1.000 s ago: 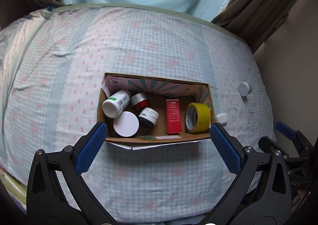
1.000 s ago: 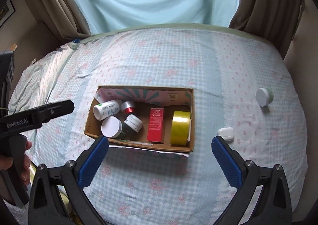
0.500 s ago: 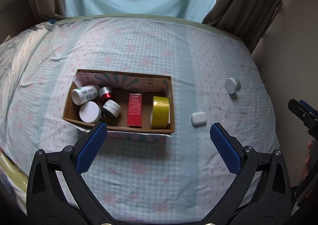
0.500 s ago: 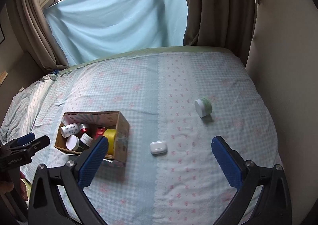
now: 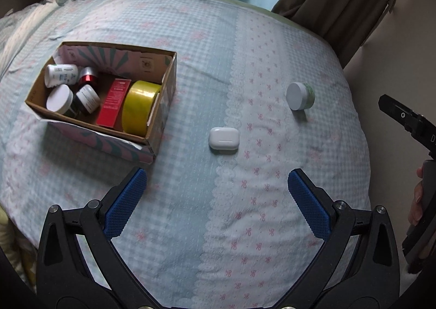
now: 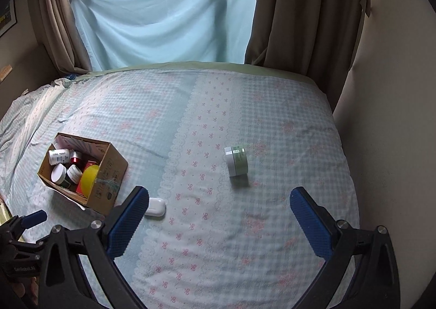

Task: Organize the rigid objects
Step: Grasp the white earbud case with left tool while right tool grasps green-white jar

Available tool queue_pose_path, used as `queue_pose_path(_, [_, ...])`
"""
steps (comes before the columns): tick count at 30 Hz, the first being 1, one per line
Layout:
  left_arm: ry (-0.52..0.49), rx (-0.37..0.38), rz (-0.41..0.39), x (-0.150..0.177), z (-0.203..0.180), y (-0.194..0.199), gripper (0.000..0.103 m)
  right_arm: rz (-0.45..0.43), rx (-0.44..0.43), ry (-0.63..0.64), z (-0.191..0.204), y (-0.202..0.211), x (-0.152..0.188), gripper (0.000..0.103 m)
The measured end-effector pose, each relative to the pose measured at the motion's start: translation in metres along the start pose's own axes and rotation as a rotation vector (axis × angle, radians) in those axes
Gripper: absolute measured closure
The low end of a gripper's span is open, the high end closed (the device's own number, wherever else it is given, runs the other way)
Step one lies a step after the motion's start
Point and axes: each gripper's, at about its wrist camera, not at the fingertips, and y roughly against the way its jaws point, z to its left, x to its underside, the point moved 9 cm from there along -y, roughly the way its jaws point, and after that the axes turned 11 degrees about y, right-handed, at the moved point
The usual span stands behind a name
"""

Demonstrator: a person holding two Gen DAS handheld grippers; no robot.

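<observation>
A cardboard box (image 5: 160, 115) (image 6: 111, 172) sits on the bed at the left, holding a yellow tape roll (image 5: 139, 111), a red carton (image 5: 113, 103) and several jars. A white earbud case (image 5: 224, 139) (image 6: 155, 206) lies on the sheet right of the box. A green jar with a white lid (image 5: 299, 96) (image 6: 236, 160) lies on its side further right. My left gripper (image 5: 215, 186) is open and empty, just in front of the earbud case. My right gripper (image 6: 218, 200) is open and empty, in front of the green jar.
The bed has a blue checked sheet (image 5: 190, 36) with pink bows. Brown curtains (image 6: 299, 9) and a blue cloth (image 6: 163, 14) hang at the far side. A beige wall (image 6: 395, 90) runs along the bed's right edge.
Both grippers have swung right, away from the box. The earbud case now sits ahead of the left gripper and the green jar ahead of the right gripper.
</observation>
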Motion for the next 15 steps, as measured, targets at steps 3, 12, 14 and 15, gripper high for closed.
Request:
queue_pose_path(3, [0.003,-0.016,0.009,0.01,-0.002,-0.044,0.0,-0.001,-0.005,0.015,-0.006,-0.028,0.009,0.0])
queue_pose_path(12, [0.038,-0.085,0.007,0.029,0.008,-0.165,0.0,0.017,-0.01,0.022,-0.012,-0.111,0.045,0.0])
queue_pose_path(14, [0.02,-0.128,0.005,0.032,0.01,-0.186,0.0,0.026,-0.019,0.017,-0.012,-0.132,0.054,0.0])
queue_pose_path(15, [0.011,-0.148,-0.004,0.032,0.01,-0.193,0.0,0.032,-0.022,0.015,-0.013,-0.141,0.058,0.0])
